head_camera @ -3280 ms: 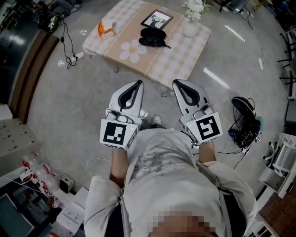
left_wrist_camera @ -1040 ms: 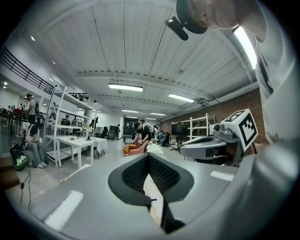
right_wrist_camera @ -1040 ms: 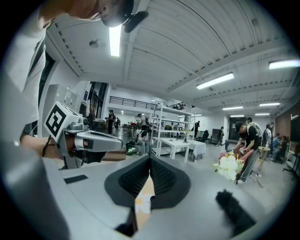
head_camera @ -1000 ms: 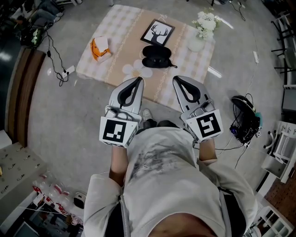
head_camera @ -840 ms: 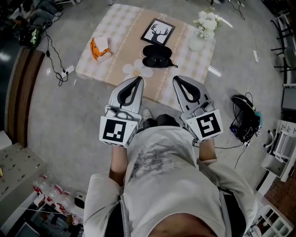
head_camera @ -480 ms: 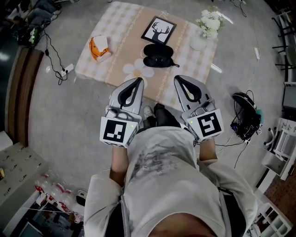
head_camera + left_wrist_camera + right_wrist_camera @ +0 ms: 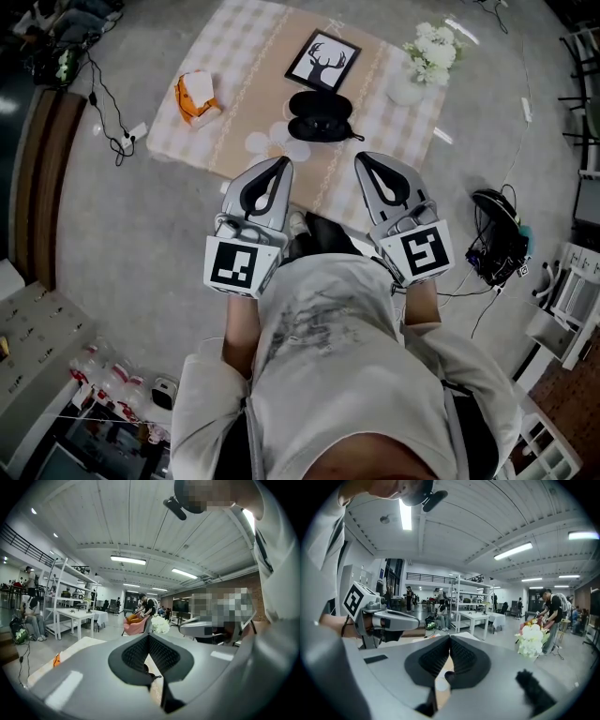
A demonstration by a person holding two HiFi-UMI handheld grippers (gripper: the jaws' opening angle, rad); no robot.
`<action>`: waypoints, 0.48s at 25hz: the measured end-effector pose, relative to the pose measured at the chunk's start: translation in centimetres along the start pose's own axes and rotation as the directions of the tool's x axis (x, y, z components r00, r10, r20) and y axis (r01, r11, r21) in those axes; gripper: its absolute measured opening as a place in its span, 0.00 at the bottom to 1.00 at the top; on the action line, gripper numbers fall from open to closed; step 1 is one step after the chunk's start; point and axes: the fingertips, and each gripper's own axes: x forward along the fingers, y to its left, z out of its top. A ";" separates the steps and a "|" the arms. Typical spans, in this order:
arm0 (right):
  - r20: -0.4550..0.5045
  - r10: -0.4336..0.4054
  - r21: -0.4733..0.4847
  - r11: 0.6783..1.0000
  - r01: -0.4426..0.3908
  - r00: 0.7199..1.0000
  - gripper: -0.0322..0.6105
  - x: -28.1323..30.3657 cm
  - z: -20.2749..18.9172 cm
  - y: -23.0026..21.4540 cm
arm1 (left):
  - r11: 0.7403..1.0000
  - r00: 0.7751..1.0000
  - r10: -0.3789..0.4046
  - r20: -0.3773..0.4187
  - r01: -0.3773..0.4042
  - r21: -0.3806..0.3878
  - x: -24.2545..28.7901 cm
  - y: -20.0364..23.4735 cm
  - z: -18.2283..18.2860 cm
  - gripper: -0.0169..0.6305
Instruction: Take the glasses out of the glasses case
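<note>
While left tool (image 7: 280, 165) and right tool (image 7: 362, 159) stay closed, glasses case (image 7: 320, 106) nearer.

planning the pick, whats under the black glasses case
The glasses case lies on the checked tablecloth, beside its white flower print. The cloth covers the tabletop below, so its surface cannot be seen.

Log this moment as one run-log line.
stage: pre-grasp | left gripper: jaws shut, empty | right gripper: jaws shut, empty | glasses case: on table, beyond both grippers, no contact
</note>
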 end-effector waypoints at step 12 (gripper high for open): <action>-0.066 0.007 0.024 1.000 -0.006 0.998 0.08 1.6 -2.9 -3.0 | 1.000 0.998 -0.003 -0.055 0.002 -0.026 3.4 0.8 -2.2 0.04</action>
